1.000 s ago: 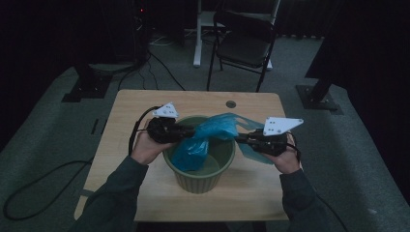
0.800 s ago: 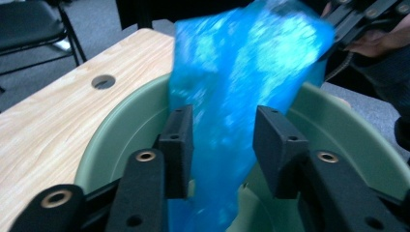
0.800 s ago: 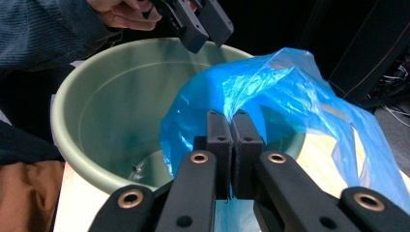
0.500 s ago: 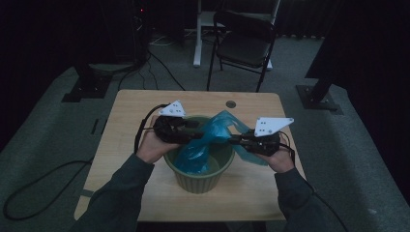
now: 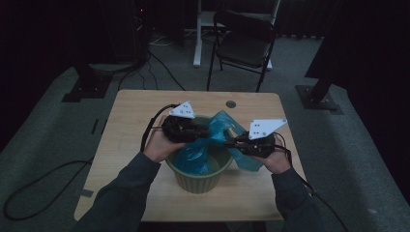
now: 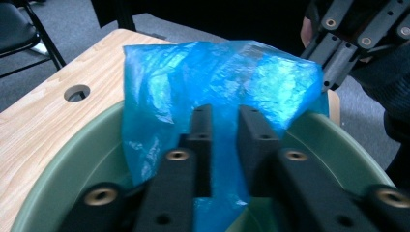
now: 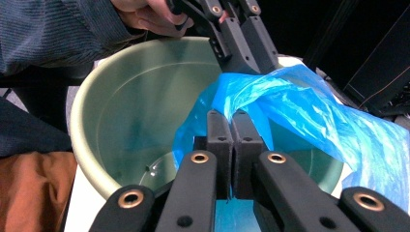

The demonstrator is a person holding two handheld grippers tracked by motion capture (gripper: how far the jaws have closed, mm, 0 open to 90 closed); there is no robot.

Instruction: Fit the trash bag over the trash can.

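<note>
Green bucket [image 5: 198, 175] stands on the surface [image 5: 130, 125]. Blue plastic bag [image 5: 220, 135] stretched across bucket's mouth, long axis running rim to rim, far end draping outside. Left tongs [image 6: 223, 126] clamp bag's fold; right tongs [image 7: 230, 128] clenched on its edge.

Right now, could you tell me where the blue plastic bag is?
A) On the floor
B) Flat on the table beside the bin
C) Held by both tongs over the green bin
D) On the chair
C: both tongs, left and right, pinch the blue bag, which drapes into the green bin.
</note>
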